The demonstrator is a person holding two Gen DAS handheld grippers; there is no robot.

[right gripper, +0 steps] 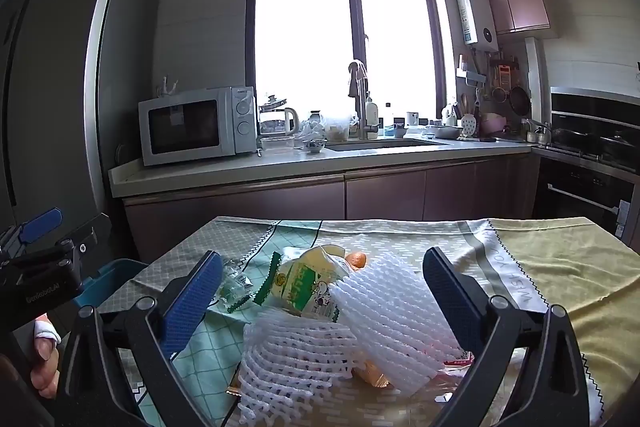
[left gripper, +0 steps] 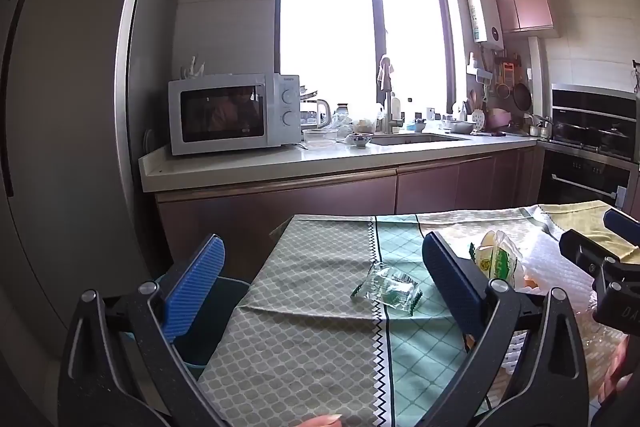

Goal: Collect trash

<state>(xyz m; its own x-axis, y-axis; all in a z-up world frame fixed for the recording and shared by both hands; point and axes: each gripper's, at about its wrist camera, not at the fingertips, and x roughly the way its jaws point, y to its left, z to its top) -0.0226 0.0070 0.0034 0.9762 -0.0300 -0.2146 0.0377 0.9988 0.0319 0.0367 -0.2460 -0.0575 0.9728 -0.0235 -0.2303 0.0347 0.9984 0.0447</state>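
While hovering above the patterned green-and-grey tablecloth (left gripper: 312, 343), held the left gripper (left gripper: 326, 291) with its blue-padded jaws spread wide and gripping nothing, the crumpled clear plastic wrapper with green print (left gripper: 386, 287) lying flat on the cloth between them. Kept the right gripper (right gripper: 324, 301) likewise wide open and empty, over a heap of trash: two white foam fruit nets (right gripper: 296, 359), a yellow-green printed snack bag (right gripper: 308, 287), orange peel (right gripper: 356, 259). Glimpsed a teal bin (right gripper: 108, 281) just beside the table's left edge.
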